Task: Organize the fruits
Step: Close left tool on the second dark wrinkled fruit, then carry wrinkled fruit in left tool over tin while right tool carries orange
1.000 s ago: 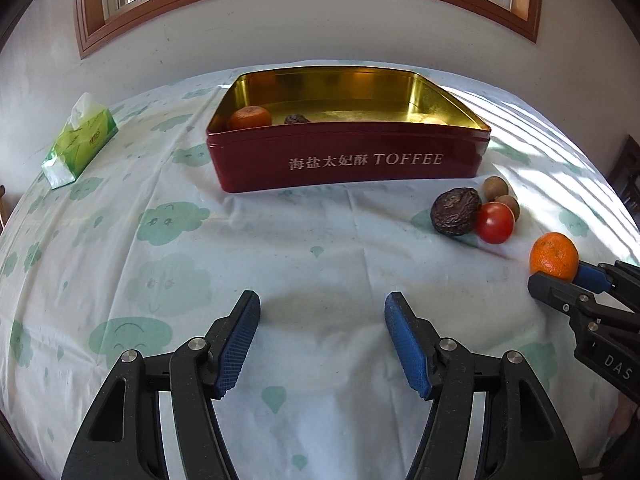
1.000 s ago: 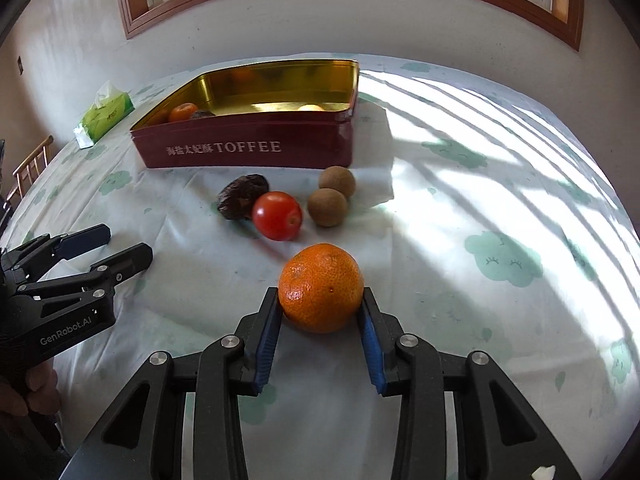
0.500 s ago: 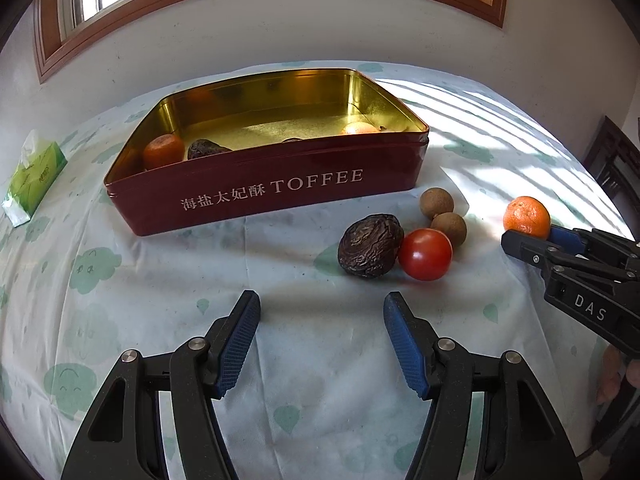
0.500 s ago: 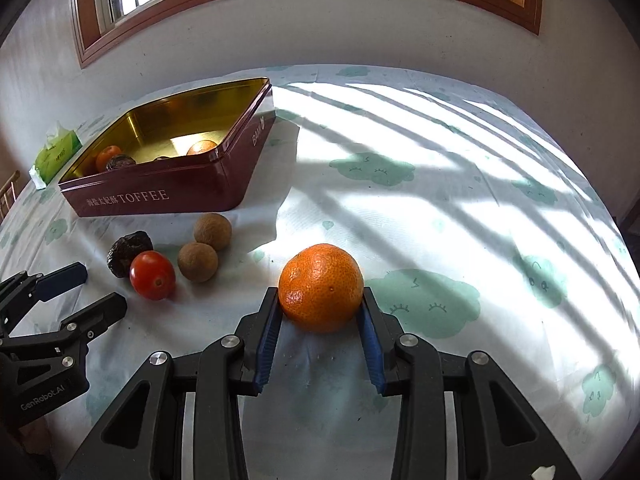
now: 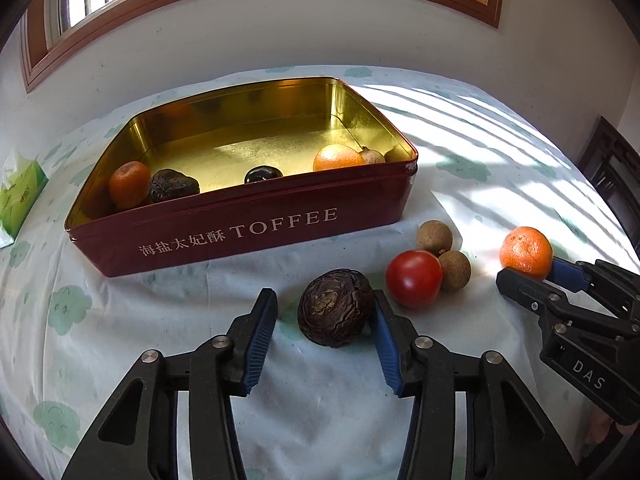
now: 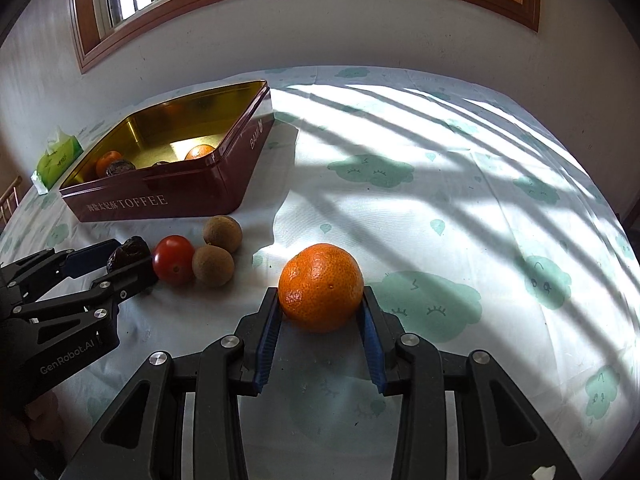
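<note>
A red TOFFEE tin (image 5: 248, 236) with a gold inside holds two oranges and dark fruits. My left gripper (image 5: 324, 312) is open around a dark wrinkled fruit (image 5: 335, 307) on the cloth; its right pad touches the fruit, its left pad stands apart. A red tomato (image 5: 414, 278) and two brown longans (image 5: 434, 236) lie just to the right. My right gripper (image 6: 320, 308) is shut on an orange (image 6: 321, 287) resting low over the cloth, right of the other fruits. The tin also shows in the right wrist view (image 6: 160, 196).
A green tissue pack (image 5: 18, 196) lies at the far left of the table. The white wall and a wood-framed window stand behind the table. A dark wooden chair (image 5: 616, 176) is at the right edge.
My left gripper has moved forward and right until the dark fruit sits between its open fingers. My right gripper still holds the orange and has turned a little left.
</note>
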### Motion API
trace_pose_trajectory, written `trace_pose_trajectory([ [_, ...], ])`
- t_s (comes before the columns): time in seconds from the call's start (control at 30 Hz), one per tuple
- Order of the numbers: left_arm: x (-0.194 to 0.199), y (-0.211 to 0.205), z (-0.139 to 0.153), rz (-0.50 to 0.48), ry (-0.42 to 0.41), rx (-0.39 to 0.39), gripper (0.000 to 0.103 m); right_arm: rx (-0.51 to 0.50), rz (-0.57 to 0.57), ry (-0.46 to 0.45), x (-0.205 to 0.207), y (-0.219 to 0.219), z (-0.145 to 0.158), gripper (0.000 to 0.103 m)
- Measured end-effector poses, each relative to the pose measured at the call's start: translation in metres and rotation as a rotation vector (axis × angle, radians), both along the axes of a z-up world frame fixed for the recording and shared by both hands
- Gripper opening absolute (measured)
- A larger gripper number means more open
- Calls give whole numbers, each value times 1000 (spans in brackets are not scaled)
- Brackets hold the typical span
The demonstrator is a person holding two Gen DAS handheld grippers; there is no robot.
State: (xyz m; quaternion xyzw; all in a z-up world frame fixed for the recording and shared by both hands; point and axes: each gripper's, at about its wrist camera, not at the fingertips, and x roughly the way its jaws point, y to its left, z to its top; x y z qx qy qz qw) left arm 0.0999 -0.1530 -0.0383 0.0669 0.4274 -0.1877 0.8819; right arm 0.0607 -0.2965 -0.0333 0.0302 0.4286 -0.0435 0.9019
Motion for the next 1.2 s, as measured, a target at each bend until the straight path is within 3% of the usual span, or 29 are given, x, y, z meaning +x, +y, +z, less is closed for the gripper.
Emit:
trace_pose_trajectory([
  [0.07, -2, 1, 0, -3, -9, 5, 36, -1, 0, 0, 0, 0, 0, 36],
  [1.2, -9, 49, 17, 87, -25, 2, 35, -40, -10, 19, 3, 5, 1, 35],
])
